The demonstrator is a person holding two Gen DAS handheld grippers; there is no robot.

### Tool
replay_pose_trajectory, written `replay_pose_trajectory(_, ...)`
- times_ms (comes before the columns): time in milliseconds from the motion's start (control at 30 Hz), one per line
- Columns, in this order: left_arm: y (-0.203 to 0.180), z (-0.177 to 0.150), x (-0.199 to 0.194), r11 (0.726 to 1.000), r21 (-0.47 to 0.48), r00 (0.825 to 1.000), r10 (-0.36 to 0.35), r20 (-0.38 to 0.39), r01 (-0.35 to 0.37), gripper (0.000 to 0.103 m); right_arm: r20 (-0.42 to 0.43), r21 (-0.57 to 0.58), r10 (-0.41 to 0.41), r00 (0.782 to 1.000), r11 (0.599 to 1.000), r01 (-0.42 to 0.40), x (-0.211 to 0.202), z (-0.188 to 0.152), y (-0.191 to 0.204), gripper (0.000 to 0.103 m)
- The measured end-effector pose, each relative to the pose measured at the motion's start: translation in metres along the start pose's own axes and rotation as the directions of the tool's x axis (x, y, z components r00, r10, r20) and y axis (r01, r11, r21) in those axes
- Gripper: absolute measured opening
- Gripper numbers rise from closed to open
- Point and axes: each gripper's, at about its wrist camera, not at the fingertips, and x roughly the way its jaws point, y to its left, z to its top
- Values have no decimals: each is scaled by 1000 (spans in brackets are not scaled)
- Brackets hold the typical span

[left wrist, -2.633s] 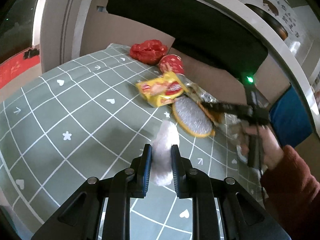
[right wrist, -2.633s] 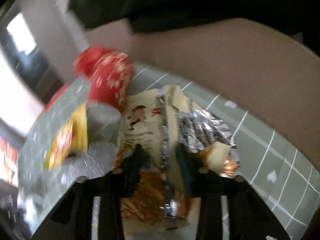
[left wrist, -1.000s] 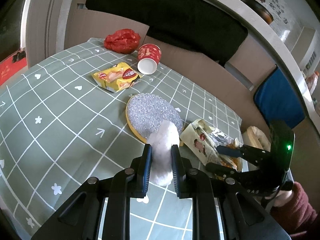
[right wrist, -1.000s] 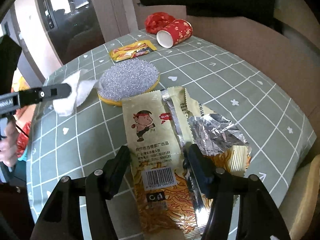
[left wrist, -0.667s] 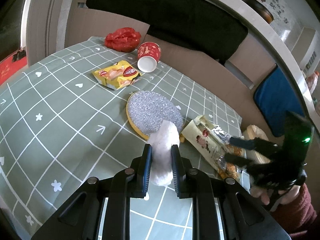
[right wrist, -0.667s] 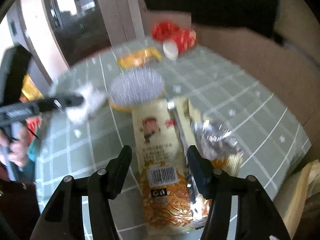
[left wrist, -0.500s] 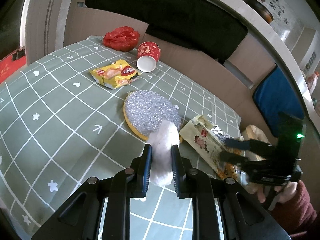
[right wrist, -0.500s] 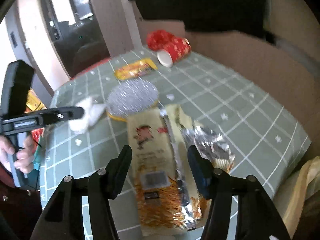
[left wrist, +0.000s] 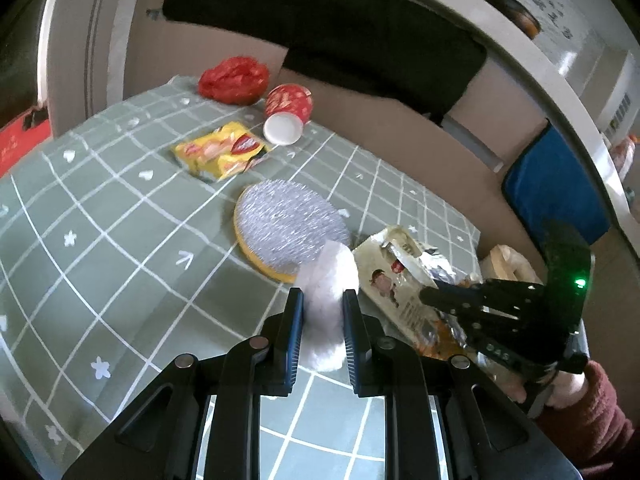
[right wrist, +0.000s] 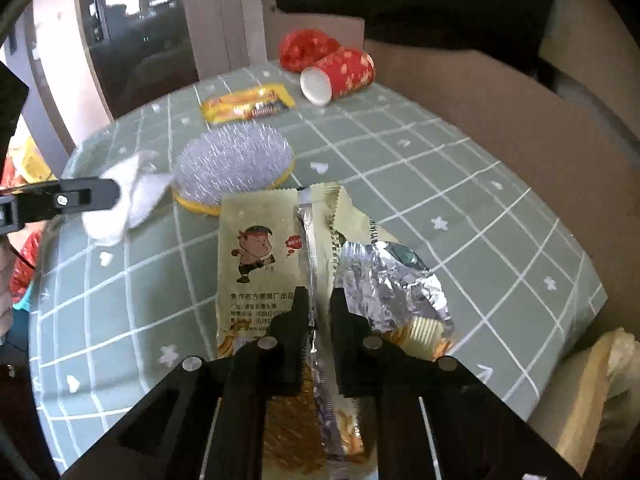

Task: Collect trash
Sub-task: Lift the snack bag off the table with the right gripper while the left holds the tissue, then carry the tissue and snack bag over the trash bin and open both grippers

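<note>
Red paper cup [left wrist: 289, 110] lies empty; left gripper [left wrist: 322, 330] jaws pinch tissue [left wrist: 327, 292], right gripper [right wrist: 318, 326] jaws clamp noodle wrapper [right wrist: 260, 256].

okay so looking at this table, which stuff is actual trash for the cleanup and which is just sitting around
Trash to collect:
- white tissue, clamped in the left gripper
- noodle wrapper, pinched by the right gripper
- yellow snack packet
- tipped red paper cup
- crumpled red bag

Probably just lying about:
- round scrubbing pad
- green grid tablecloth
- blue cushion
</note>
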Motion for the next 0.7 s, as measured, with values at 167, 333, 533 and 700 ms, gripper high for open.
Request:
replay_pose_trajectory(167,-28,9,-21,997,67,996,22,86,-28,20,142,56,-23,990,998,15,-59,-13,-1,7)
replay_pose_trajectory(333,-74,15,-29,990,141,990,-20,137,1,20,265,124,-112,958,989,82,-126,-19,-14,7)
replay_pose_trajectory(533,-140,16,-20,968,244,983,-97,157,57,20,325,232,-261,909,954,191,-186,-42,-51,7)
replay_pose_trajectory(700,-201,15,4,936,339,979,-148,140,93,20,327,334,-399,857,897,290,-227,-75,-91,7)
